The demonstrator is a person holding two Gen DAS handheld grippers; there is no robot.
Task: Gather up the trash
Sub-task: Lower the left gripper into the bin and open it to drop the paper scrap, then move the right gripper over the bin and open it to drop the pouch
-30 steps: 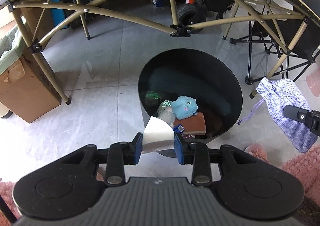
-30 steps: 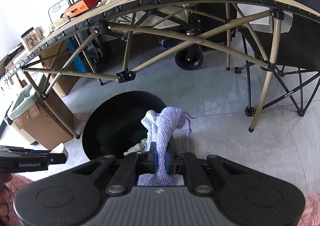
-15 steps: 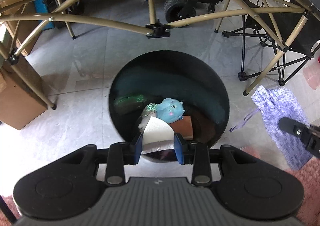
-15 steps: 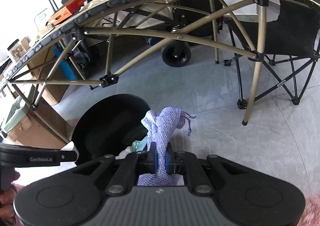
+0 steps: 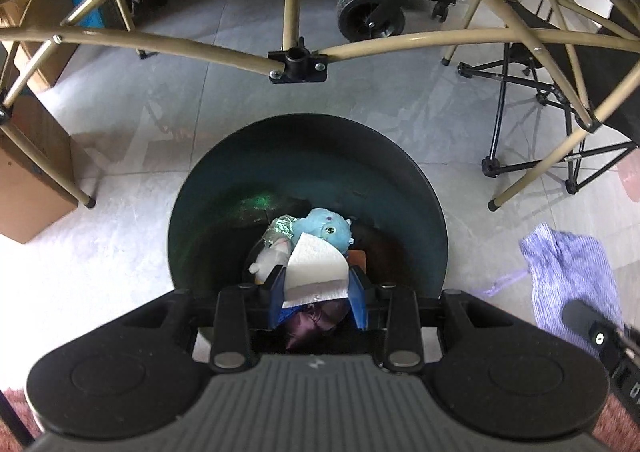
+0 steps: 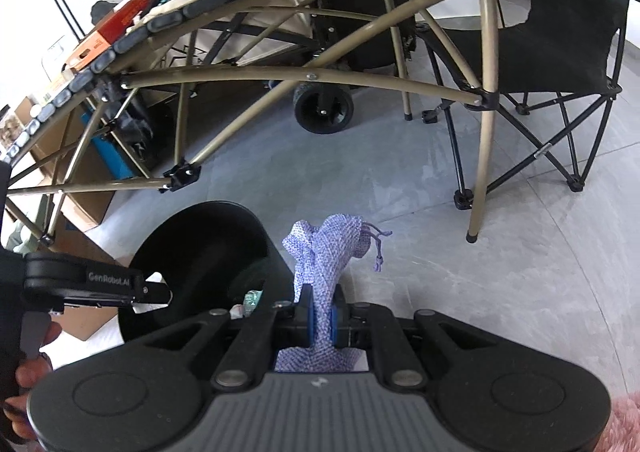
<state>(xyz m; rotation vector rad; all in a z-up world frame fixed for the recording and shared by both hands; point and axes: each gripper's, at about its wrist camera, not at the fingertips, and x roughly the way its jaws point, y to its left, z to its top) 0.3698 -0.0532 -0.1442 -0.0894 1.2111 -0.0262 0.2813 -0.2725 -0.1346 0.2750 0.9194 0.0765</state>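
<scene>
Left wrist: grey tiled floor

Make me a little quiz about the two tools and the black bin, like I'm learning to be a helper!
1. True or false: the left tool holds a white piece of paper over the black bin.
2. What does the right tool hold? A) a purple mesh pouch B) a red can C) a spoon
3. Fill in: the fluffy toy lying in the bin is ____ in colour.

Key
1. True
2. A: the purple mesh pouch is clamped between its fingers, beside the bin, not yet over it.
3. Blue
</scene>
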